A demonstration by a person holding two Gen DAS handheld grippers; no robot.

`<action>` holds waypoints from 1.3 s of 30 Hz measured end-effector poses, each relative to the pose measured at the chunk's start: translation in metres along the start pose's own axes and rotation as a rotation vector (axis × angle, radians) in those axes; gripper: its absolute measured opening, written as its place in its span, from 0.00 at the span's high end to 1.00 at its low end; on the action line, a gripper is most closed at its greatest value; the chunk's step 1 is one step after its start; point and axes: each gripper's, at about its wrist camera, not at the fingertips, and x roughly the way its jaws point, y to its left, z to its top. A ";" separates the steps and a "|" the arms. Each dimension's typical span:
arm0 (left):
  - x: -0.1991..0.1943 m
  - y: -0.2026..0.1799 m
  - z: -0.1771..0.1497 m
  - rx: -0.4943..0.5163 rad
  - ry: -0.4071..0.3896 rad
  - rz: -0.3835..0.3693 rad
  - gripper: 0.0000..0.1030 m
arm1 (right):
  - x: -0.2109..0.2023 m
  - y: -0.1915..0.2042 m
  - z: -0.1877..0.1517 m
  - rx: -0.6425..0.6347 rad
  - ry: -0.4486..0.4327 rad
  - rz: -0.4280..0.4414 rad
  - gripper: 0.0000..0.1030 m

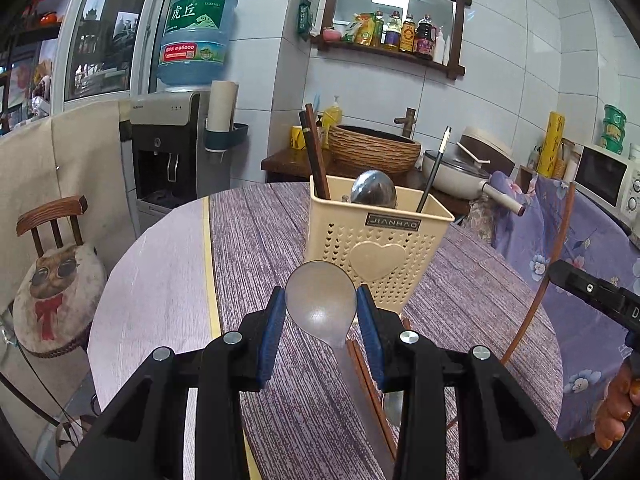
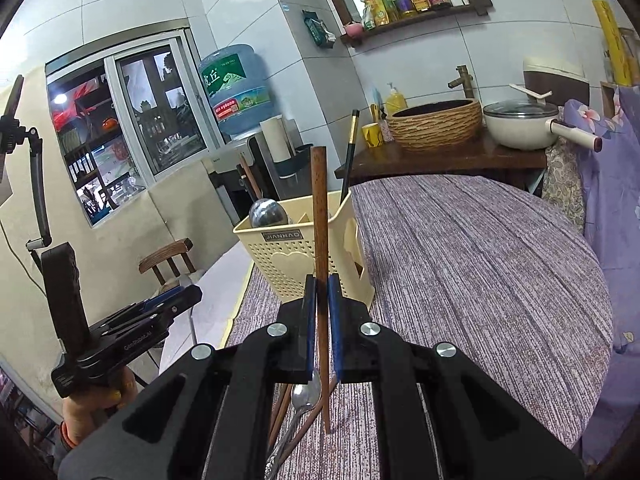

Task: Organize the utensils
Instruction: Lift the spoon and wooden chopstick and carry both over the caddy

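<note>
Two utensils are being carried toward the cream holder [image 1: 376, 240] on the table [image 1: 256, 240]: the left gripper [image 1: 321, 312] is clamping a spoon [image 1: 321, 300], the right gripper [image 2: 322, 292] is pinching an upright chopstick [image 2: 320, 216]. Each probably needs tipping handle-down over an open compartment before being released.

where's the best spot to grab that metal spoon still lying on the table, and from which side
Take the metal spoon by its thin handle, coming straight down from above with the claw fingers across it. It lies flat on the table among loose wooden chopsticks, so the handle is the narrowest part to pinch. Both claws are full now, so one would likely have to unload first.
</note>
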 end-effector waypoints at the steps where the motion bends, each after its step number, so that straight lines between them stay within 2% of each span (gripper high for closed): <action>1: 0.000 0.000 0.001 -0.001 -0.005 0.000 0.65 | -0.001 0.001 0.001 -0.003 -0.004 0.001 0.93; 9: 0.003 0.007 0.025 -0.030 -0.052 -0.012 0.65 | -0.008 0.010 0.025 -0.028 -0.039 0.041 0.93; 12: 0.000 0.010 0.050 -0.040 -0.110 -0.007 0.65 | -0.008 0.016 0.042 -0.046 -0.054 0.068 0.93; 17: -0.008 0.010 0.105 -0.051 -0.228 0.003 0.65 | -0.011 0.035 0.080 -0.113 -0.137 0.074 0.93; 24: 0.010 0.002 0.165 -0.029 -0.371 0.118 0.65 | 0.007 0.052 0.137 -0.155 -0.228 0.055 0.93; 29: 0.036 -0.002 0.168 0.008 -0.388 0.178 0.65 | 0.033 0.053 0.152 -0.176 -0.251 0.017 0.93; 34: 0.056 -0.008 0.142 0.061 -0.412 0.220 0.65 | 0.059 0.046 0.142 -0.171 -0.242 -0.017 0.93; 39: 0.069 -0.006 0.124 0.059 -0.372 0.217 0.65 | 0.077 0.035 0.126 -0.145 -0.193 -0.038 0.93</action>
